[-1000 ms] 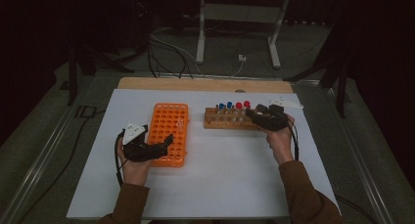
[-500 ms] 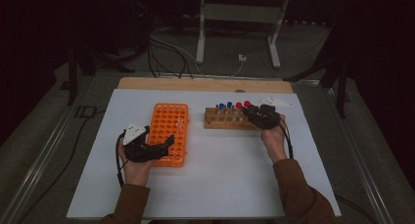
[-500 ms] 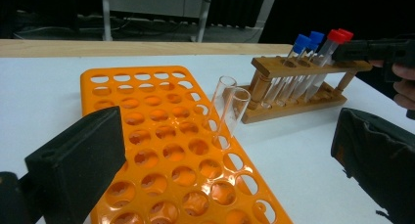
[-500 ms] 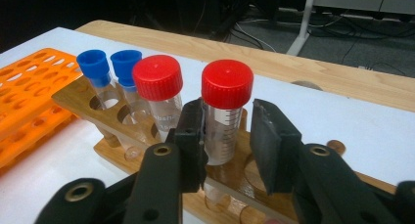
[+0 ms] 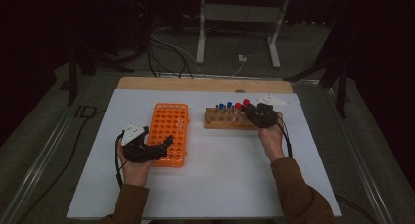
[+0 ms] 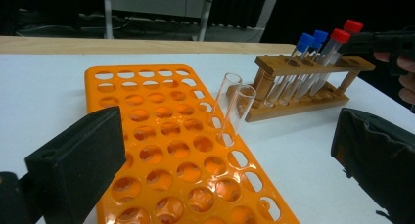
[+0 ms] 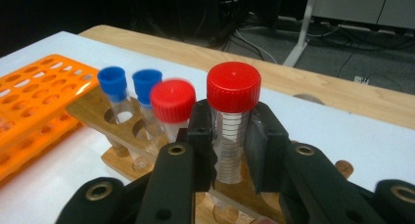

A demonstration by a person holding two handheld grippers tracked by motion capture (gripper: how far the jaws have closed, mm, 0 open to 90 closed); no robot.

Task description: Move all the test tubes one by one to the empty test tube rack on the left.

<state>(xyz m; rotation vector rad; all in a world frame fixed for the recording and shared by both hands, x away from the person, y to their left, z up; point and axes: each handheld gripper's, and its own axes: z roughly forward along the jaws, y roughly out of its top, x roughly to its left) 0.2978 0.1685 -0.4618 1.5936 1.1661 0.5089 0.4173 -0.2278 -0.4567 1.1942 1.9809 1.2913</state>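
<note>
A wooden rack (image 5: 222, 121) stands right of centre with two blue-capped tubes (image 7: 112, 82) and two red-capped ones. My right gripper (image 7: 231, 145) is at the rack's right end (image 5: 252, 111). Its jaws have just been closing, and the pads now press both sides of the rightmost red-capped tube (image 7: 233, 87), which stands upright in the rack. The other red-capped tube (image 7: 172, 100) stands just left of it. My left gripper (image 5: 165, 145) rests open at the near edge of the orange rack (image 5: 169, 131), with nothing between its jaws (image 6: 225, 155). Two clear uncapped tubes (image 6: 235, 109) stand in the orange rack (image 6: 161, 136).
Both racks sit on a white board (image 5: 220, 175) with a wooden strip (image 5: 205, 83) along its far edge. Behind it, cables (image 5: 171, 48) and a metal stand (image 5: 240, 18) sit on the dark floor. Bare board lies in front of both racks.
The right gripper has edged a little left against the wooden rack's right end, around the red-capped tube. The left hand has stayed still.
</note>
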